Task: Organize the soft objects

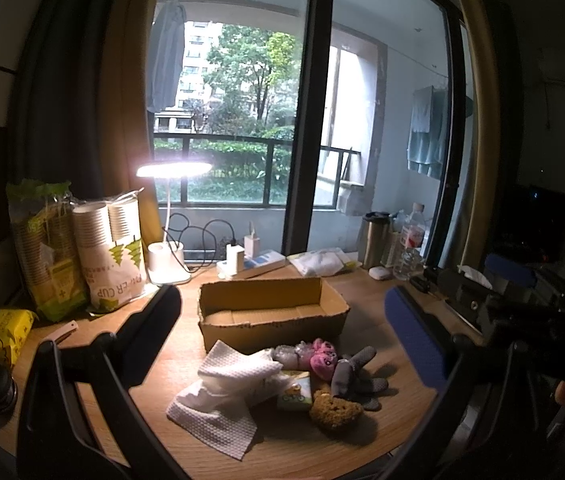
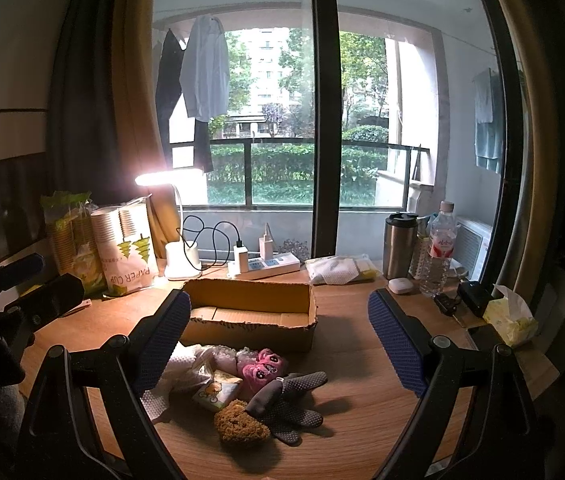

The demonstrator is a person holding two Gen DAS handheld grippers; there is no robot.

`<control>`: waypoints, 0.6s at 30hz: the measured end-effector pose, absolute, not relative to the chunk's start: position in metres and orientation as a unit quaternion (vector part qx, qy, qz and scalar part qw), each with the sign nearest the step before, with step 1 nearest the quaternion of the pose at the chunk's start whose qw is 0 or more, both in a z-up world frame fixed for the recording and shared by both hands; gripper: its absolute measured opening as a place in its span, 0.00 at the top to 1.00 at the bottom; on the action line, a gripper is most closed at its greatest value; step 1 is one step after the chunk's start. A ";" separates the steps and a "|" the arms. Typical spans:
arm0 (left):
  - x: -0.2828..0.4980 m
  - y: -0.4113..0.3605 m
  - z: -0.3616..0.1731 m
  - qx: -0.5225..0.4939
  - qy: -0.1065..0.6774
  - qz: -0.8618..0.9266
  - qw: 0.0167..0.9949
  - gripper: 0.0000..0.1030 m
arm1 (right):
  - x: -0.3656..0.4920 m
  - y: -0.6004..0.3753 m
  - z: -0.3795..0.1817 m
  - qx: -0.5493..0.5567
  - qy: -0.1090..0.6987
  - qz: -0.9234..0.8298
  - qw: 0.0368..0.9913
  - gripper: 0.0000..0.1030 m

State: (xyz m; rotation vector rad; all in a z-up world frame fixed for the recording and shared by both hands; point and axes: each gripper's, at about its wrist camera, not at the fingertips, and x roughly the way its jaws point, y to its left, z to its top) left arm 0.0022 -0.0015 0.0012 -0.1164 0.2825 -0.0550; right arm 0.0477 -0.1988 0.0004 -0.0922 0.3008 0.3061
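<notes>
Both grippers are hovering over the wooden desk (image 2: 346, 432) with fingers spread wide apart, holding nothing: the left gripper (image 1: 282, 344) and the right gripper (image 2: 278, 344). The soft things are lying heaped at six o'clock of the cardboard box (image 2: 250, 316), just beside its front wall: a white cloth (image 1: 222, 396), a pink plush (image 2: 262, 368), a grey glove (image 2: 290, 404), a brown sponge (image 2: 238, 422) and a small tissue packet (image 2: 218, 390), all touching one another. A lit lamp (image 2: 170, 178) is glowing at eleven o'clock of the box.
</notes>
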 end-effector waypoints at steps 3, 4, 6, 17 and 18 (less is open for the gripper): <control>0.002 -0.001 0.001 -0.059 0.141 -0.027 0.988 0.00 | 0.048 -0.198 0.000 -0.046 0.150 0.152 0.976 0.10; 0.003 -0.001 0.001 -0.059 0.141 -0.027 0.988 0.00 | 0.048 -0.197 -0.001 -0.046 0.151 0.153 0.976 0.10; 0.002 -0.001 0.000 -0.060 0.140 -0.026 0.988 0.00 | 0.049 -0.196 -0.002 -0.046 0.152 0.154 0.975 0.10; 0.009 0.005 -0.009 -0.060 0.150 -0.016 0.987 0.00 | 0.059 -0.192 -0.014 -0.048 0.163 0.160 0.972 0.10; 0.011 0.006 -0.012 -0.059 0.154 -0.014 0.986 0.00 | 0.062 -0.192 -0.016 -0.049 0.164 0.160 0.972 0.10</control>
